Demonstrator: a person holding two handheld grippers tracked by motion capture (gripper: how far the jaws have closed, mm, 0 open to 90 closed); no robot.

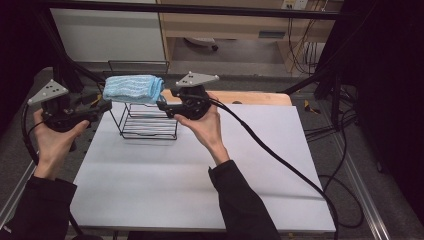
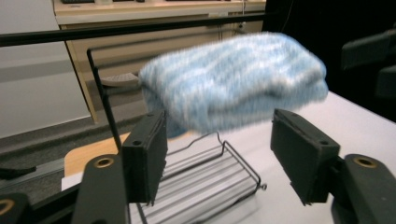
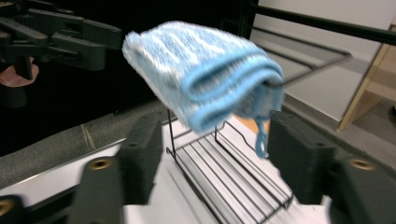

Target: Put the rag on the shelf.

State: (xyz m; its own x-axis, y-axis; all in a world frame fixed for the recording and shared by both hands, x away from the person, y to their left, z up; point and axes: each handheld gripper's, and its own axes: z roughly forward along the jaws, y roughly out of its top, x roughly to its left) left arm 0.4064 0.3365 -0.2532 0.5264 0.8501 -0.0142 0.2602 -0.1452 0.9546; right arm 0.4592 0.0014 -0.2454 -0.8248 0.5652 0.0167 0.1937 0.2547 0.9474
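A folded blue-and-white towel (image 1: pixel 133 89) rests on the top wires of a black wire rack (image 1: pixel 149 125) at the back left of the white table (image 1: pixel 225 170). My left gripper (image 1: pixel 106 106) is just left of the towel, its jaws open. My right gripper (image 1: pixel 162 104) is close on the towel's right side, also open. In the left gripper view the towel (image 2: pixel 233 79) hangs above and beyond the open gripper (image 2: pixel 219 158), over the rack's lower shelf (image 2: pixel 205 179). In the right gripper view the towel's folded end (image 3: pixel 201 70) faces the open gripper (image 3: pixel 212 158).
A wooden board (image 1: pixel 260 97) lies along the table's far edge. The right gripper's black cable (image 1: pixel 280 160) trails across the table to the right. Black frame bars (image 1: pixel 200 9) run overhead and at both sides. The other gripper (image 3: pixel 70 37) sits beyond the towel.
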